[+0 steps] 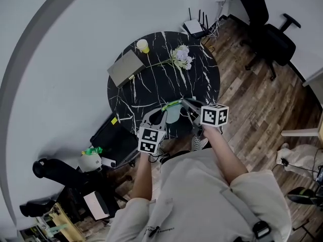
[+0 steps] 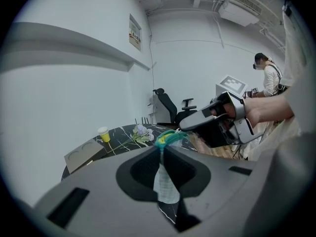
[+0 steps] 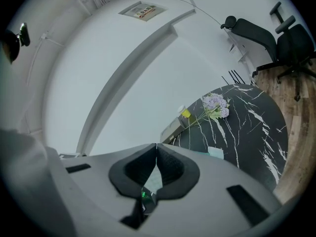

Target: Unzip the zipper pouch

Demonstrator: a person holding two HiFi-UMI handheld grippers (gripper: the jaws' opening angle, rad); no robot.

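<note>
Counting up: one pouch over the tabletop's near edge, two claws on it, left claw clamped on the mesh, right claw pinched on the green zipper edge. Behind: one yellow cup, one flower sprig, one grey tray.

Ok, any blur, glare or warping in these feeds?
Head view: dim but sharp, wall lines bowed, no glare on the table. Left gripper view: fisheye, dark corners, pouch sharp. Right gripper view: heavier warp, pouch barely visible between the jaws.
</note>
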